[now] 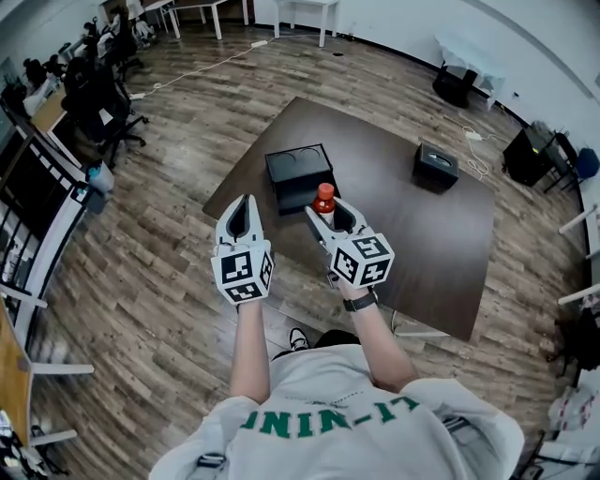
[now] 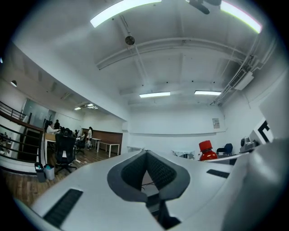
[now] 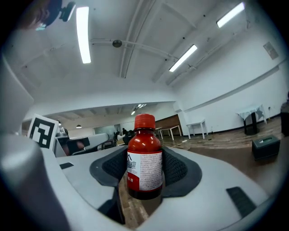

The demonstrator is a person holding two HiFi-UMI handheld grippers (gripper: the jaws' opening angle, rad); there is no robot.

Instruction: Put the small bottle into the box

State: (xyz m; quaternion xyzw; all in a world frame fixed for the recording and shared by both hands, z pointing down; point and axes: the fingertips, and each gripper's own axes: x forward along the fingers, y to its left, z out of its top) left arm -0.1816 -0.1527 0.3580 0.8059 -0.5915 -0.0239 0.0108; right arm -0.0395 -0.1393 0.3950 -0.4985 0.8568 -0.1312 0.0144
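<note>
The small bottle (image 1: 324,198), red with a red cap and a white label, stands upright between the pads of my right gripper (image 1: 330,212), which is shut on it above the near edge of the dark table (image 1: 403,234). In the right gripper view the bottle (image 3: 144,158) fills the gap between the jaws of the right gripper (image 3: 145,170). Just beyond it lies the open black box (image 1: 274,171). My left gripper (image 1: 242,216) hangs to the left over the floor, shut and empty; in the left gripper view the tips of the left gripper (image 2: 146,153) meet, and the bottle (image 2: 207,151) shows at the right.
A second, closed black case (image 1: 436,166) sits at the table's far right. Office chairs and desks (image 1: 98,89) with seated people line the far left. A railing (image 1: 37,225) runs along the left. White tables (image 1: 309,14) stand at the back wall.
</note>
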